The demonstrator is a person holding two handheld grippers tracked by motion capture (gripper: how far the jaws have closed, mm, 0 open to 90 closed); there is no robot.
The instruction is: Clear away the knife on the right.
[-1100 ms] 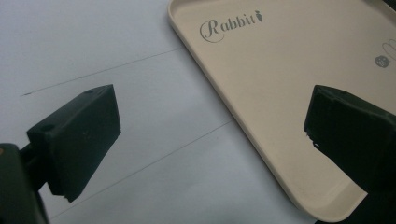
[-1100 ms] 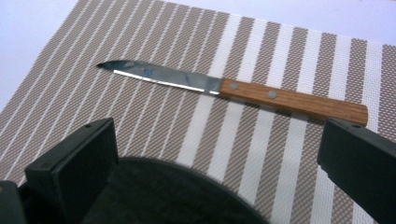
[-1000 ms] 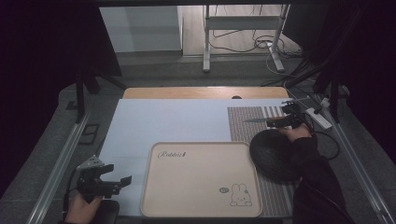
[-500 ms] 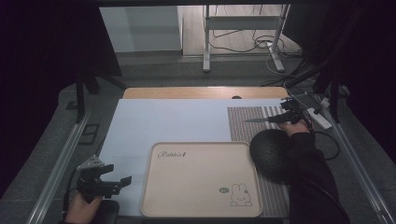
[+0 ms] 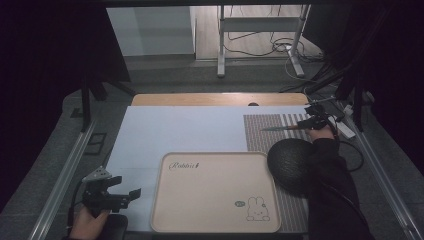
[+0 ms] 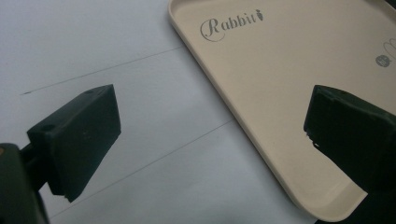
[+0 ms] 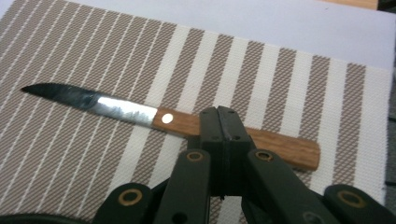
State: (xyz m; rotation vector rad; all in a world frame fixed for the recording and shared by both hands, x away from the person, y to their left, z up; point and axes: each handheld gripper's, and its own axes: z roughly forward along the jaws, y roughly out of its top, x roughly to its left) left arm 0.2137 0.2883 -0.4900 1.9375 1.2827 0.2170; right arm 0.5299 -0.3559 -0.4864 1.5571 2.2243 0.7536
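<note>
Pale blue table covering (image 5: 190, 130) carries a beige tray (image 5: 215, 192) as the landmark. Beyond the tray's far right corner, on a striped placemat (image 7: 280, 70), lies a wooden-handled knife (image 7: 154, 115); the right gripper (image 7: 223, 122) has just been closing and its jaws now pinch the handle. Left of the tray, the left gripper (image 6: 210, 135) waits, jaws wide and empty. Grasping looks complete; next likely comes a steady lift, blade kept level.

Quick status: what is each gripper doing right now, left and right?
Left gripper: open, empty, beside the tray.
Right gripper: jaws just closed on the knife handle.
</note>
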